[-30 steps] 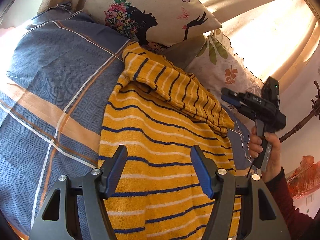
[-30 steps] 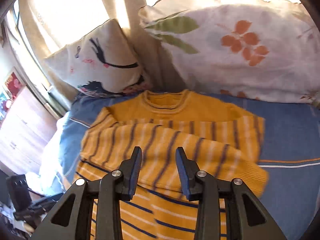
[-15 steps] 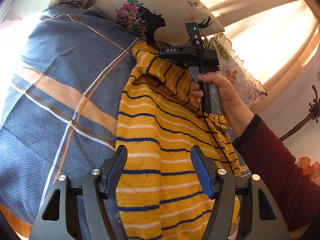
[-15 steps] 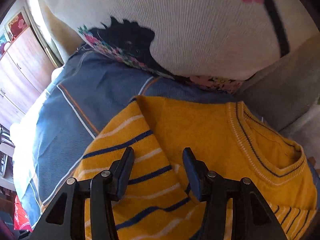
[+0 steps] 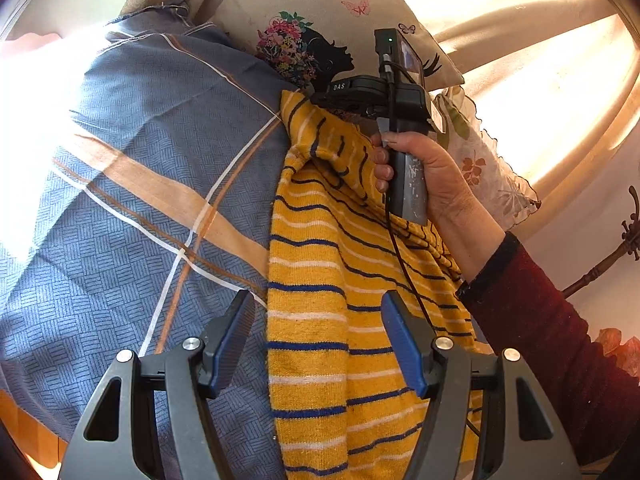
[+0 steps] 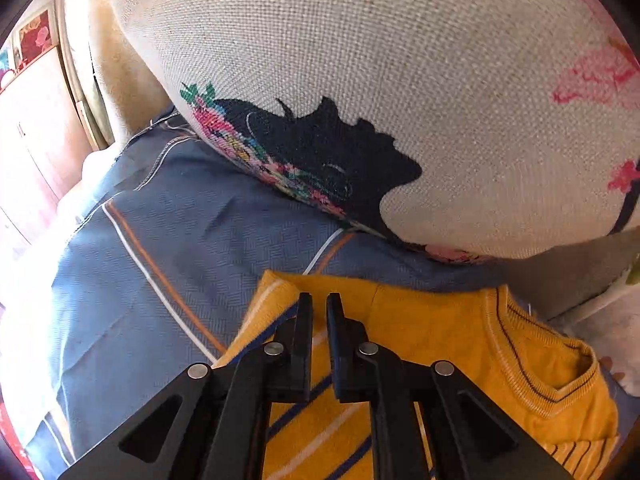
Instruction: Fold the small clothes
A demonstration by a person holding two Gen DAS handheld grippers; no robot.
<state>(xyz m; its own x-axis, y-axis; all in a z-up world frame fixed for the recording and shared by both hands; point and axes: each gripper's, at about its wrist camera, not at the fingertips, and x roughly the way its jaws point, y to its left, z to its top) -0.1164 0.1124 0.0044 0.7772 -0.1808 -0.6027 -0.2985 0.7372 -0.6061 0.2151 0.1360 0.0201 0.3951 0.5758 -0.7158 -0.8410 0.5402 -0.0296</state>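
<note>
A small yellow sweater (image 5: 316, 280) with blue and white stripes lies on the blue checked bedsheet (image 5: 132, 184), sleeves folded across its chest. My left gripper (image 5: 318, 344) is open, hovering over the sweater's lower left edge. My right gripper (image 6: 319, 312) is shut on the sweater (image 6: 432, 344) at its top left shoulder corner, near the collar. In the left wrist view the right gripper (image 5: 320, 98) sits at the sweater's far corner, held by a hand in a dark red sleeve.
A cream pillow (image 5: 320, 20) printed with a woman's silhouette leans just behind the sweater and also shows in the right wrist view (image 6: 380, 80). A leaf-print pillow (image 5: 488, 164) and curtains stand at the right. A wooden wardrobe (image 6: 32, 140) is far left.
The right gripper moved from the sweater's right side to its top left shoulder and closed on the fabric there. The left gripper shifted slightly left and stayed open.
</note>
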